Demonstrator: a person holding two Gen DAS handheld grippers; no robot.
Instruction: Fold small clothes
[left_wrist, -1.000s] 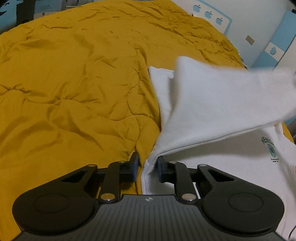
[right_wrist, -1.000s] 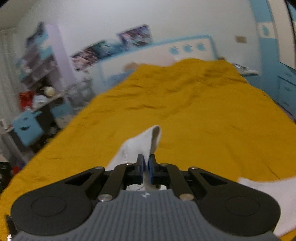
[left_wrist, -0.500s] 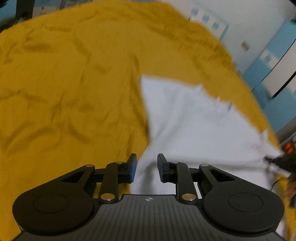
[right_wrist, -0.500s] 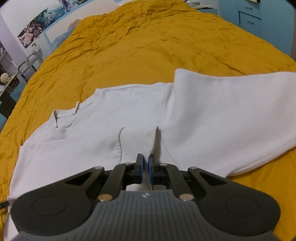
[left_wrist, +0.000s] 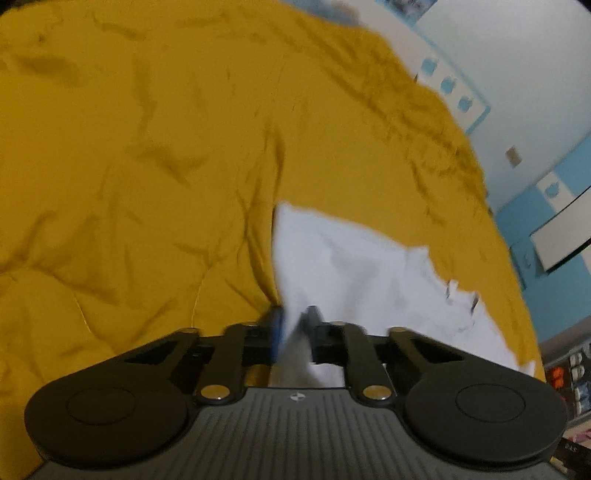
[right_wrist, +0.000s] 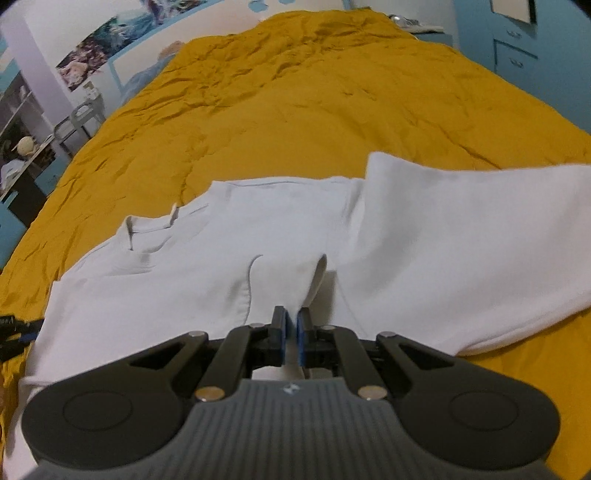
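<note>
A white shirt (right_wrist: 221, 266) lies spread on the yellow quilt (right_wrist: 314, 92), collar to the left and one side folded over at the right. My right gripper (right_wrist: 291, 325) is shut on a pinched fold of the shirt at its near edge, low over the cloth. In the left wrist view, which is blurred, the shirt (left_wrist: 351, 266) reaches from the gripper away to the right. My left gripper (left_wrist: 293, 325) has its jaws closing on the shirt's near left edge, with white fabric caught between the pads.
The yellow quilt (left_wrist: 147, 166) covers the whole bed around the shirt. Shelves and a desk (right_wrist: 22, 147) stand off the bed's left side. Blue drawers (right_wrist: 517, 55) stand at the far right, and a white and blue headboard (left_wrist: 454, 88) is beyond the quilt.
The right gripper came down from high above the bed and laid its fold onto the shirt. The left gripper let go, moved along the shirt's edge, and closed on the cloth again.
</note>
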